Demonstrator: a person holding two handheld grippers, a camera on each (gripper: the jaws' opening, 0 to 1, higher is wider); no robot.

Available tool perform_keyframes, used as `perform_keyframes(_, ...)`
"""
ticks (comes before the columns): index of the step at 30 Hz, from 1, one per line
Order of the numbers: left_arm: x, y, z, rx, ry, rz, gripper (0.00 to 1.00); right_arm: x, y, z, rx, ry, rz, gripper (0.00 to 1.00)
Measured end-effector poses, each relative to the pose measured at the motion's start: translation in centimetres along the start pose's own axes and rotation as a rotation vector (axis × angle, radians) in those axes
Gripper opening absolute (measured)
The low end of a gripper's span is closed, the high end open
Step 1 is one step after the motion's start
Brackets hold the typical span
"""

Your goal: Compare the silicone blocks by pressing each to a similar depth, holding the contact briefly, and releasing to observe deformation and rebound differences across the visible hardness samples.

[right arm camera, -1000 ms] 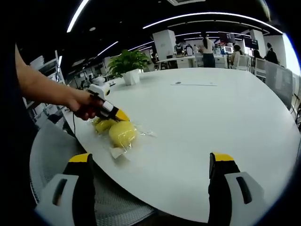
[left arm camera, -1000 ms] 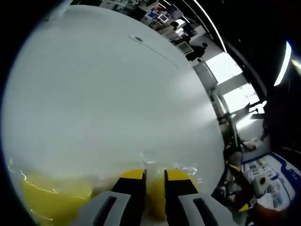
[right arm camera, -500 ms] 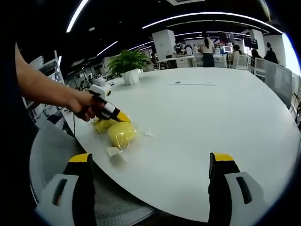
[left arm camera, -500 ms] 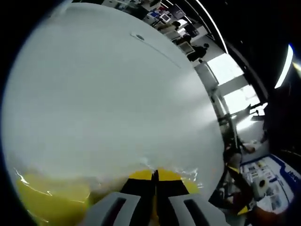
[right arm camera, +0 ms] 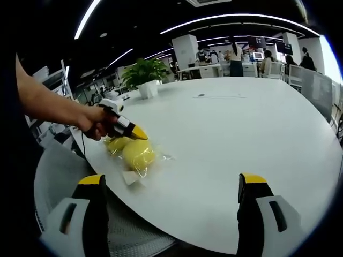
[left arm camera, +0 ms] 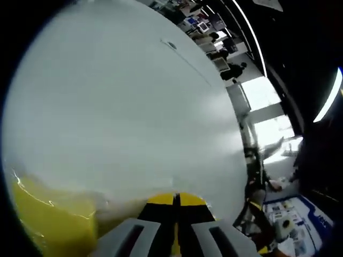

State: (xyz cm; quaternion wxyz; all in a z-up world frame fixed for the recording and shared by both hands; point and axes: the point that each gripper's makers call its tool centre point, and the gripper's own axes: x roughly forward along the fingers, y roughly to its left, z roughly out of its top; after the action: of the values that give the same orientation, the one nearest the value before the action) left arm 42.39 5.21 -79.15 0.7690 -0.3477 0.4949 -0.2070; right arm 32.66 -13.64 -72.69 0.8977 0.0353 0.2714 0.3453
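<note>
L gripper (right arm camera: 140, 133) closed, maybe touching block (right arm camera: 139, 155).

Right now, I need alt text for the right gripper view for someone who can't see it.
A person's hand holds the left gripper, jaws together, at two yellow silicone blocks in clear wrap near the white table edge. The right gripper hangs open in the foreground; a potted plant stands beyond.
</note>
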Motion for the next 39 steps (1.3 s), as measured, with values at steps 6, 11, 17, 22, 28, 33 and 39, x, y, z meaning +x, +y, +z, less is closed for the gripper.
perform_keyframes(6,-0.3,-1.2,0.4,0.010,-0.025,-0.031,0.00,0.0,-0.1,0.1,0.011,-0.006,-0.001,0.96)
perform_keyframes(11,-0.5,-1.9,0.4,0.059,-0.048,-0.045,0.00,0.0,0.1,0.2,-0.003,-0.004,0.001,0.96)
perform_keyframes(17,-1.1,-3.8,1.1,0.111,-0.087,-0.090,0.00,-0.1,0.3,0.1,-0.006,-0.008,0.002,0.96)
perform_keyframes(22,-1.5,-4.4,1.4,0.175,-0.104,-0.095,0.00,-0.2,0.4,0.2,-0.003,-0.014,0.003,0.96)
perform_keyframes(28,-2.4,-6.0,1.6,0.243,-0.145,-0.135,0.00,-0.3,0.6,0.3,-0.002,-0.019,0.007,0.96)
perform_keyframes(33,-2.9,-7.4,2.2,0.377,-0.179,-0.137,0.00,-0.5,0.4,0.6,0.012,-0.030,0.003,0.96)
perform_keyframes(39,-4.1,-9.2,2.7,0.583,-0.218,-0.119,0.00,-0.6,0.4,1.1,0.005,-0.036,0.003,0.96)
